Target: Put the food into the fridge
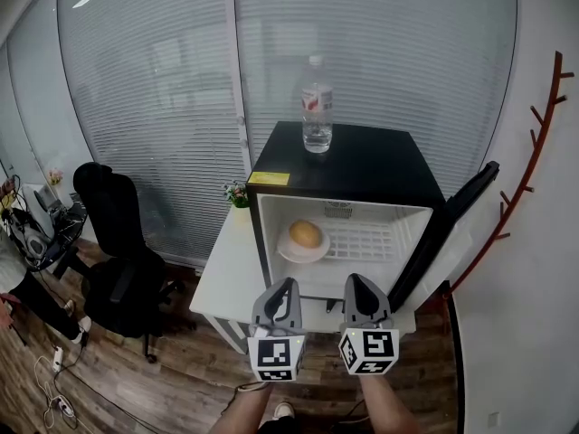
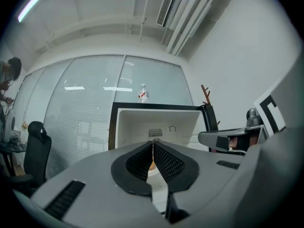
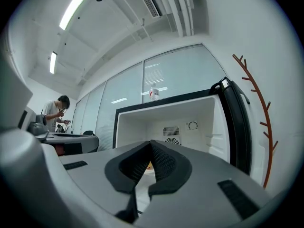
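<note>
A small black fridge [image 1: 362, 165] stands on a white table with its door [image 1: 457, 229] swung open to the right. Inside, on the wire shelf, a white plate [image 1: 303, 248] carries a round orange-brown bun [image 1: 306, 234]. My left gripper [image 1: 289, 287] and right gripper [image 1: 353, 283] hang side by side just in front of the fridge opening, both shut and holding nothing. In the left gripper view the left gripper [image 2: 152, 144] points at the fridge interior [image 2: 156, 122]. In the right gripper view the right gripper [image 3: 150, 144] faces the interior [image 3: 171, 122] too.
A clear water bottle [image 1: 316, 105] stands on top of the fridge. A small flower pot [image 1: 238, 194] sits on the white table [image 1: 231, 274] left of the fridge. A black office chair [image 1: 122, 242] is at the left. A red branch-shaped coat rack [image 1: 534, 152] lines the right wall. A person [image 3: 54, 113] stands at a desk far left.
</note>
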Tool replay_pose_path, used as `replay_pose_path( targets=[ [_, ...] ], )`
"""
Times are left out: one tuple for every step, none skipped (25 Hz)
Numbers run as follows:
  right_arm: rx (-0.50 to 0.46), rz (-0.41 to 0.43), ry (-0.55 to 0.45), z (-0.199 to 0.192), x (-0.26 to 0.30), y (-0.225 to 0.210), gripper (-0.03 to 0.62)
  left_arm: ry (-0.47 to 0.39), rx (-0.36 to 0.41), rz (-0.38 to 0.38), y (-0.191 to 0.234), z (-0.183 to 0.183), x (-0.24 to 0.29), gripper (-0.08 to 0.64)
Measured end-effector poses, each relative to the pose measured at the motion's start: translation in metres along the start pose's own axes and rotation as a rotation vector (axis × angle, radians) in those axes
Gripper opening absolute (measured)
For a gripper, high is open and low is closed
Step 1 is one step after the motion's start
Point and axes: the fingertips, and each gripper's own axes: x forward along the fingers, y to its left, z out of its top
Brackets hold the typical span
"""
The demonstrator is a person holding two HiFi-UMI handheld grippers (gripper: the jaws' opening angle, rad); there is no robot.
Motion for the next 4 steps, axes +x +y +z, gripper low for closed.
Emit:
replay_pose_path(
  targets=[
    [-0.003,0.000,-0.001,0.0006,-0.0002,0.0002,0.025,0.000,0.000,0.000,-0.0002,0.0002,-0.0004,0.032],
    [-0.005,0.000,-0.001,0.0012,-0.0004,0.0004,0.025,0.000,0.000,0.000,-0.0005,0.0004,-0.0008,0.032],
    [-0.008,0.000,-0.002,0.0019,-0.0007,0.0008,0.025,0.001,0.000,0.000,-0.0006,0.0007,-0.0013,0.032],
    [-0.011,0.000,-0.002,0.0027,-0.0010,0.0012,0.025,0.001,0.000,0.001,-0.0008,0.0009,-0.0019,0.032]
  ],
)
